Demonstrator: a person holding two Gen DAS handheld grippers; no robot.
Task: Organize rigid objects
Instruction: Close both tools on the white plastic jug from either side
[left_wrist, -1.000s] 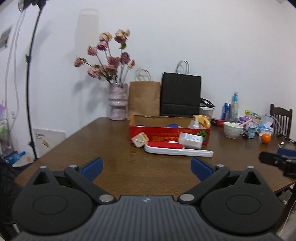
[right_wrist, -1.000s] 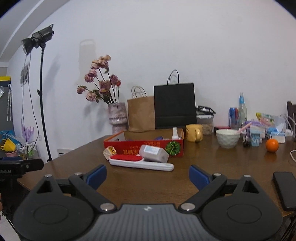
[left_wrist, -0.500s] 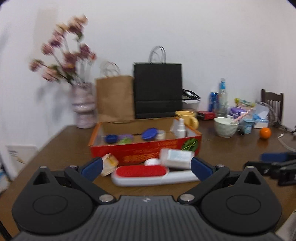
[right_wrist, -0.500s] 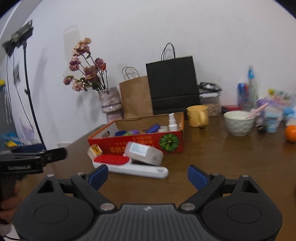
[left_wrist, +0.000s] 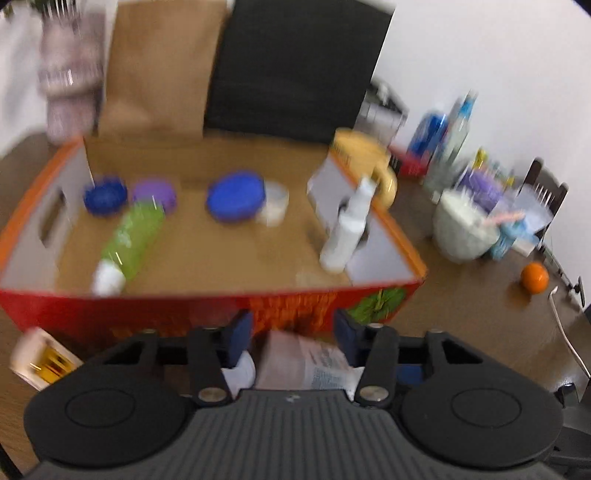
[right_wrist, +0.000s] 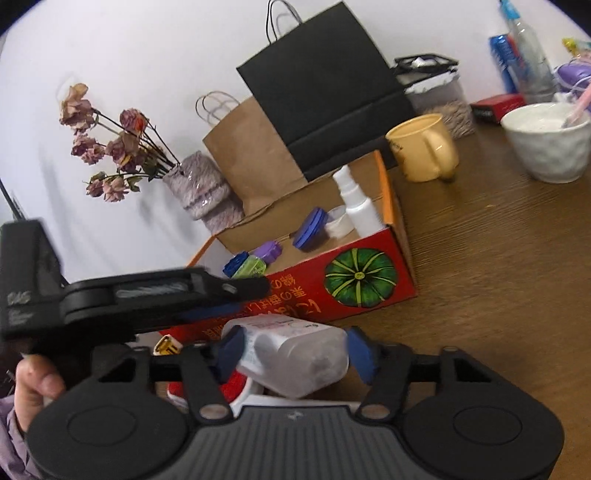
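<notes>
Both tools at the bottle, in front of the box
Right tool (right_wrist: 293, 350) and left tool (left_wrist: 293, 334) had just been closing, both straddling the white bottle (right_wrist: 291, 352) lying on the bench (right_wrist: 498, 258) beside the red box (right_wrist: 354, 284); pad contact unclear; probably for boxing.

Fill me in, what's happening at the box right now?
A person holds two grippers. The left gripper and the right gripper have both just been closing their fingers on the white bottle lying before the red box, and seem to pinch it. It is not yet in the box.
</notes>
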